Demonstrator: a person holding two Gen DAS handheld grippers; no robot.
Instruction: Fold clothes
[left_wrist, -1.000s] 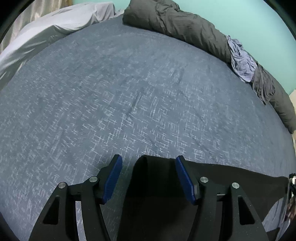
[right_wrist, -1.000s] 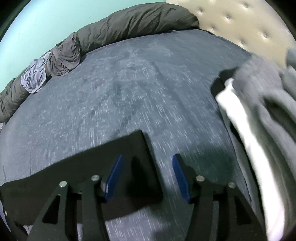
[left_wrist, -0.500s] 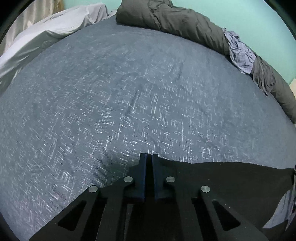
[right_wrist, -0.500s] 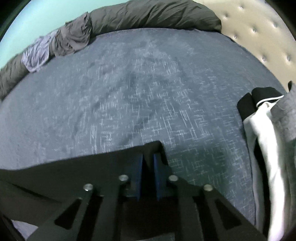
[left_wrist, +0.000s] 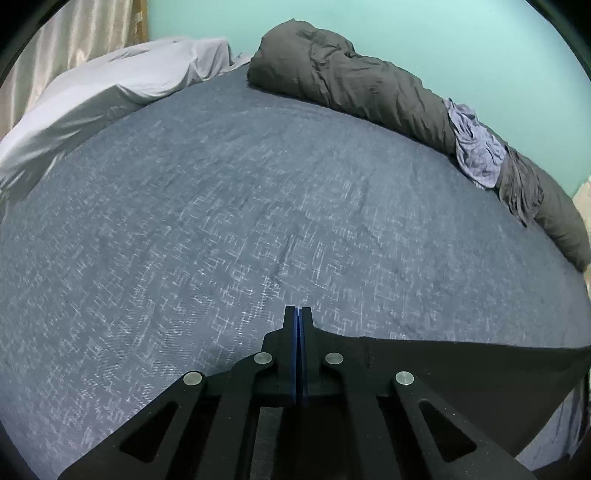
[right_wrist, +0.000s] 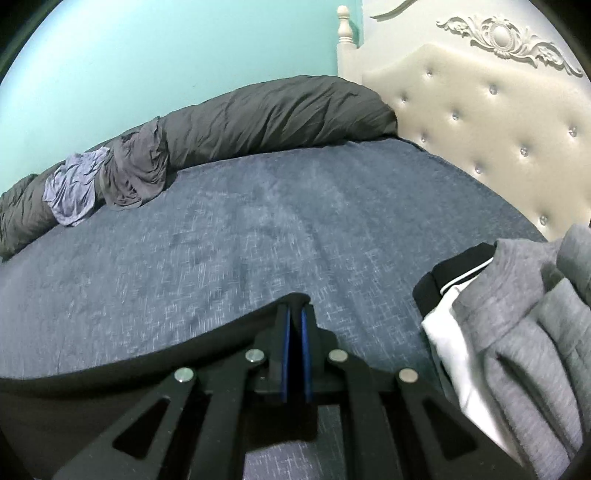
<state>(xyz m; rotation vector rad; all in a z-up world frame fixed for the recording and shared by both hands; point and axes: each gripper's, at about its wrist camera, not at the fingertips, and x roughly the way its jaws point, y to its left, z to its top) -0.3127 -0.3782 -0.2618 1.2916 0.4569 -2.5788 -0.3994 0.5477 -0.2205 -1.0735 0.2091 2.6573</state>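
Two heaps nearby: grey clothes pile, dark rolled duvet.

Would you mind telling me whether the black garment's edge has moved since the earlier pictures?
Yes. The black garment has lifted off the blue bedsheet, its edge pulled taut between the left gripper and right gripper, both shut on it.

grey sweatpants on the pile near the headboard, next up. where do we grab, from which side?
Take the grey sweatpants at the ribbed waistband edge facing the open bedsheet, coming in from that side, probably one gripper at each end. The band forms a raised, thick ridge over the white garment, so pads can close on it alone. How the legs lie is cut off by the frame.
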